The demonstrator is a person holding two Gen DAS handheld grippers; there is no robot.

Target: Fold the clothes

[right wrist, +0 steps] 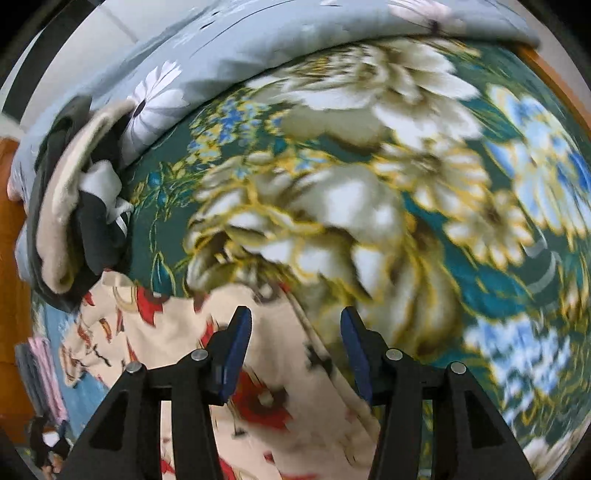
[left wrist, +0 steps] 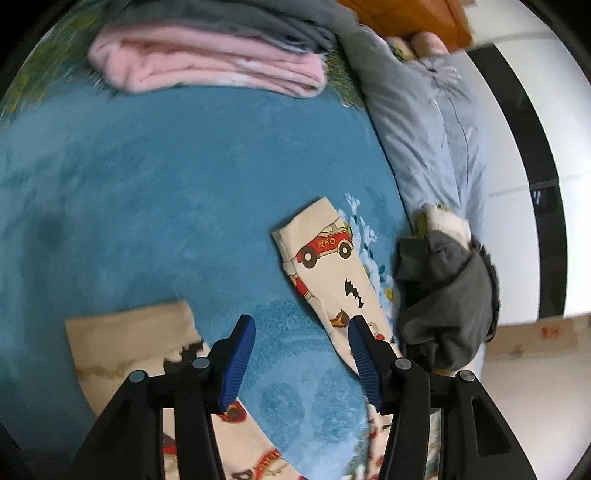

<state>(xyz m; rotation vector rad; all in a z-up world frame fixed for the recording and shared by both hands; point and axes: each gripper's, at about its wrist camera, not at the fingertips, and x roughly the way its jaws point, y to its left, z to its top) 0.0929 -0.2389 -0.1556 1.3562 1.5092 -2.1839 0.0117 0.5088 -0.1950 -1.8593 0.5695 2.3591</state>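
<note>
A bed carries everything here, spread with a teal plush blanket [left wrist: 155, 192] whose far border turns into large white and gold flowers [right wrist: 369, 206]. A pale blue-grey quilt [left wrist: 424, 122] is bunched along the bed's edge, beyond and to the right of the left fingers; past it lie white floor tiles with a black band [left wrist: 543, 206] and an orange-brown wooden panel [left wrist: 417, 18].

No containers show. Far ahead of the left fingers sits a folded pink garment [left wrist: 207, 66] with grey cloth on top. Just right of them a crumpled dark grey garment [left wrist: 447, 302] lies against the quilt.

The cream children's trousers [left wrist: 332, 273], printed with red cars and black bats, lie flat on the blanket: one leg runs forward past the right-hand finger, the other lies left of the left-hand finger.

The left gripper [left wrist: 301, 325] hovers above the bare blanket between the legs, its blue fingers [left wrist: 240, 358] spread wide and holding nothing. The right gripper [right wrist: 295, 317] is likewise spread and empty, over the edge of the cream cloth [right wrist: 280, 369]; that view is motion-blurred.
</note>
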